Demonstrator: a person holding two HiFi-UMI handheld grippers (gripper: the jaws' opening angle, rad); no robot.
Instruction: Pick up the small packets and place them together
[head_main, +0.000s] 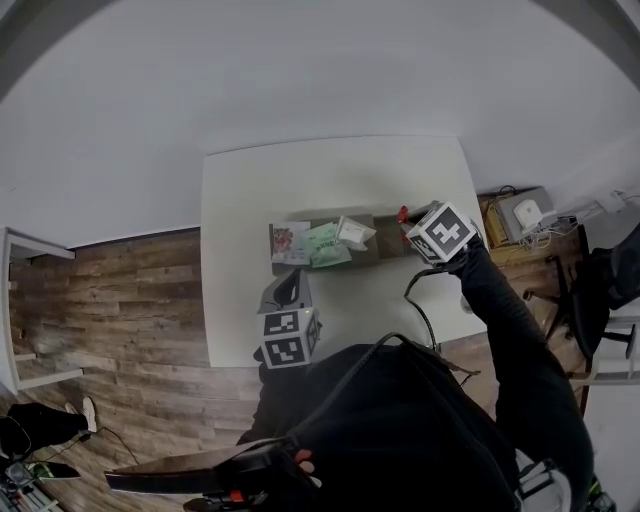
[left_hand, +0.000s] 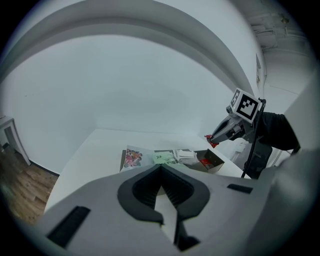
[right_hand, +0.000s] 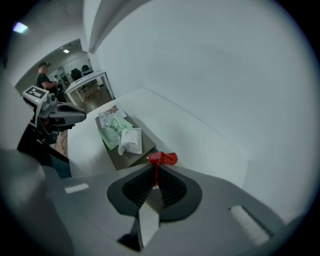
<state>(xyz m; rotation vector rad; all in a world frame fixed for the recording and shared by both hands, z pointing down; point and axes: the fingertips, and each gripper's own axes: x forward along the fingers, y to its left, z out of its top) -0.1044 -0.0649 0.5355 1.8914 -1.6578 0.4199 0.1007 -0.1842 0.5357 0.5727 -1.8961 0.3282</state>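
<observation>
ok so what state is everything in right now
right tool, shut on the small red packet
left tool, shut, empty
green plastic packet, lying in the shallow brown cardboard tray
white paper packet, lying in the tray
flower-printed packet, lying at the tray's end

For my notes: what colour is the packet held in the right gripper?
Red; the right gripper view shows the packet best.

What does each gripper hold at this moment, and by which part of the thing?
The right gripper pinches a small red packet by one end; the rest sticks out beyond the tips. The left gripper holds nothing.
</observation>
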